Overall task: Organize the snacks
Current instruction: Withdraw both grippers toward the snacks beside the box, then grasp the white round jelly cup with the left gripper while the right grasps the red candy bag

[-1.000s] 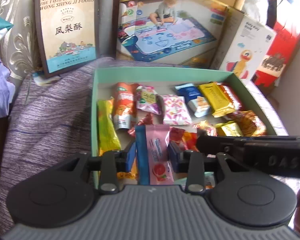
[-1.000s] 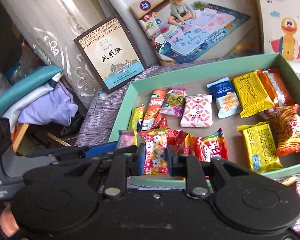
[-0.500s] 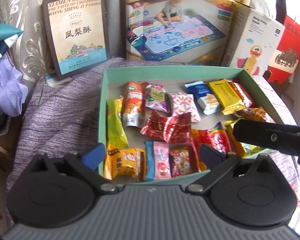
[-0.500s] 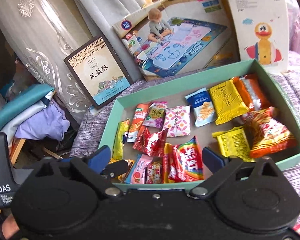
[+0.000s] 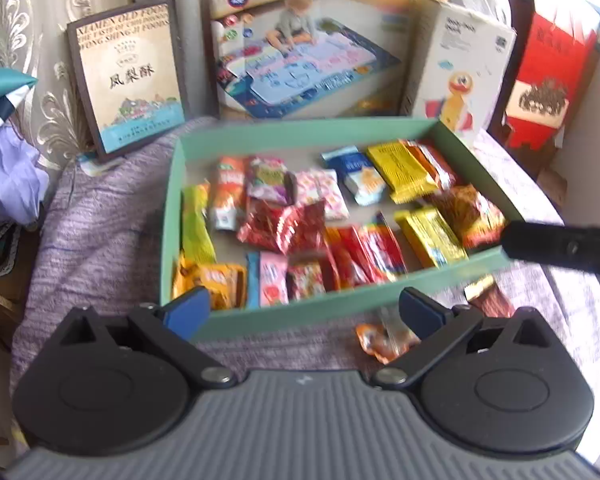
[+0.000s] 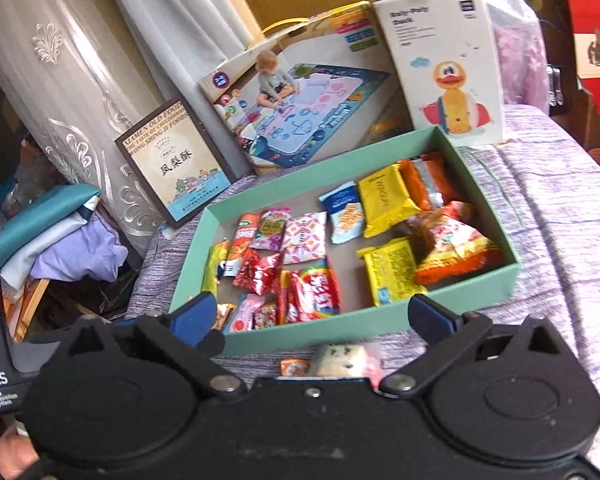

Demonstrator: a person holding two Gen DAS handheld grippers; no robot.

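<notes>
On the purple woven bedspread (image 6: 560,216) sits the shallow mint-green cardboard tray (image 6: 452,300), crowded with wrapped snacks. Along its far wall lie a yellow biscuit packet (image 6: 382,202), a blue-and-white cracker packet (image 6: 346,214) and a pink patterned sachet (image 6: 305,236); toward the left wall are a tall orange stick pack (image 6: 242,240) and a lime-green one (image 5: 196,224). A crinkled red foil packet (image 5: 284,226) rests near the middle, a rainbow-striped red candy bag (image 6: 314,298) and a pink grapefruit-printed sachet (image 5: 273,282) near the front wall, and a second yellow packet (image 6: 390,270) beside a bulky orange noodle bag (image 6: 456,248) at the right corner.

Outside the tray, just before its front wall, lie loose pieces: a small orange wrapper (image 5: 386,340) and a pale speckled sweet (image 6: 340,360).

Both claws hover short of that front wall, holding nothing. The left gripper (image 5: 304,310) has its blue-tipped jaws spread wide, and the right gripper (image 6: 318,316) is splayed just as far.

Behind the tray's far edge lean a brown-framed pineapple-cake box (image 5: 130,76), a children's drawing-mat box (image 6: 300,100) and a white duck toy carton (image 6: 444,64).
</notes>
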